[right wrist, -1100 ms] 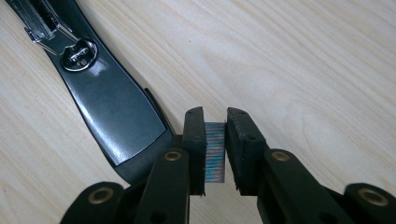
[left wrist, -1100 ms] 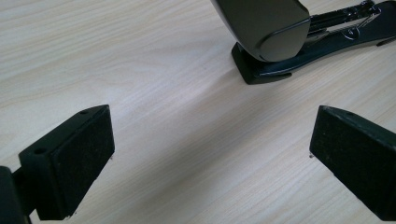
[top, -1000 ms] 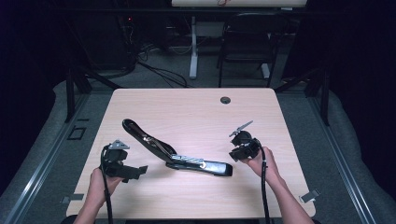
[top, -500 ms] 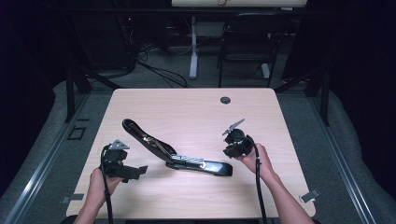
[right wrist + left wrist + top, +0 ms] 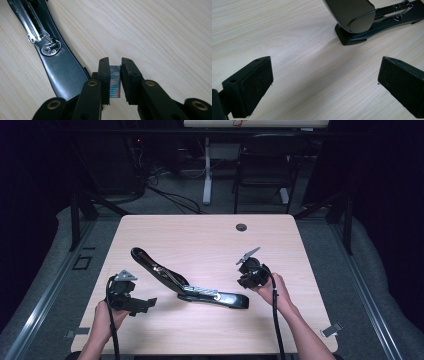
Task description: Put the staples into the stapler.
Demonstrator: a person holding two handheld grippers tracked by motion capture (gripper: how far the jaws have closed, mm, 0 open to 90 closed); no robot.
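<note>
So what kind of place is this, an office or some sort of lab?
Probably a lab or recording studio rather than an ordinary office. A lone wooden table sits lit amid dark surroundings, cables trail over the floor behind it, and a person works an opened stapler with hand-held grippers.

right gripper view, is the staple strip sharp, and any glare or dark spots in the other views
Right gripper view: the striped metallic strip of staples between the jaws is slightly soft, and the open glossy black stapler shows glare on its chrome. Left gripper view: the jaw pads are blurred and the stapler carries a soft sheen. High view: the pale wooden table is evenly lit, surroundings dark.
</note>
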